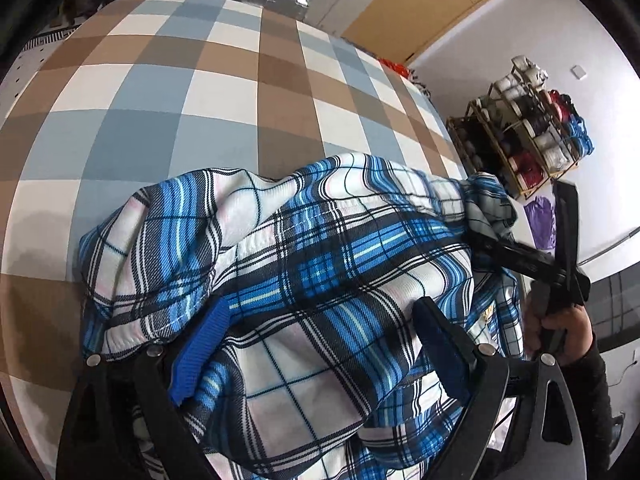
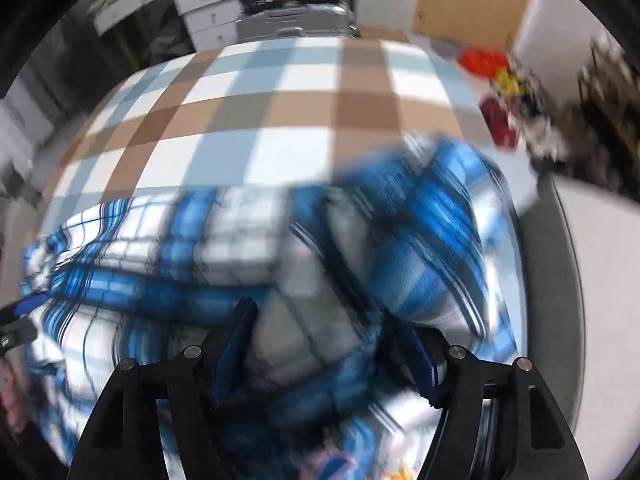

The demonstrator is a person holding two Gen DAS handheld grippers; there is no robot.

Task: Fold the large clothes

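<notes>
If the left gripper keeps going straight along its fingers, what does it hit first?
Most likely the plaid garment: the left gripper stands open right over its bunched folds, which fill the gap between the fingers. The checkered surface lies beyond.

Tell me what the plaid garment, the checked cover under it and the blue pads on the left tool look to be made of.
Plaid garment: woven cloth, matte, likely cotton or a blend; diagonal twill lines show in the weave.
Checked cover: smooth flat fabric, matte; printed or woven squares, fibre unclear.
Blue pads on the left tool: ribbed, soft-looking, perhaps knit or foam; fine ridges run across them.
</notes>
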